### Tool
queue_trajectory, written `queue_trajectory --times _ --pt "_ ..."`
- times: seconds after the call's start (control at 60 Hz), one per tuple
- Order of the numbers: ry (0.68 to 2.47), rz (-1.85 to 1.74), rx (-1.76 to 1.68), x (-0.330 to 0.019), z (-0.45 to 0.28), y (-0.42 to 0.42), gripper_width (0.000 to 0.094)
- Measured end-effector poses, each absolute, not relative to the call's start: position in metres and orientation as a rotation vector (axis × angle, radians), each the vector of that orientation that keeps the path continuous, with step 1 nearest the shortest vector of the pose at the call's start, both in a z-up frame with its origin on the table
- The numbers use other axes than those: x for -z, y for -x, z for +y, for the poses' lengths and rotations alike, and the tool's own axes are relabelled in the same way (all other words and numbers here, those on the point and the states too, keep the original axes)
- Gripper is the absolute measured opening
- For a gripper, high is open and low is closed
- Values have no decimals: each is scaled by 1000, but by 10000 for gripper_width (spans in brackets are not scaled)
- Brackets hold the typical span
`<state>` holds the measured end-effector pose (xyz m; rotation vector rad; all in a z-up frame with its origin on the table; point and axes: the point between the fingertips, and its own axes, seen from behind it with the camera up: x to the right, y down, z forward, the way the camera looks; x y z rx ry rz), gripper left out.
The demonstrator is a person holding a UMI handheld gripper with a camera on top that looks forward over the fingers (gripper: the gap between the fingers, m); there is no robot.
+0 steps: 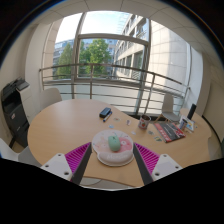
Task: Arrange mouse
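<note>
A small pale green mouse (114,143) sits on top of a round white pad with pink marks (112,150) on the round wooden table (60,125). My gripper (112,160) is open. Its two fingers with magenta pads (78,155) stand at either side of the round pad, with a gap on each side. The pad and mouse lie between the fingertips and just ahead of them, resting on the table.
A dark phone-like object (105,113) lies further across the table. Magazines and small items (167,129) are at the far right. A dark chair (15,105) stands at the left. Large windows and a railing lie beyond.
</note>
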<state>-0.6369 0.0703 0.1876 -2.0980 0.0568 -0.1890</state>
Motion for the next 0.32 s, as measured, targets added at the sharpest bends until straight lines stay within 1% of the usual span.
queue_trajectory --times 0.083,0.167,0.317 --pt "2102 60 190 -192 51 643 847" --pt "2115 71 192 -188 38 647 847" --pt "2123 60 206 -189 28 653 848"
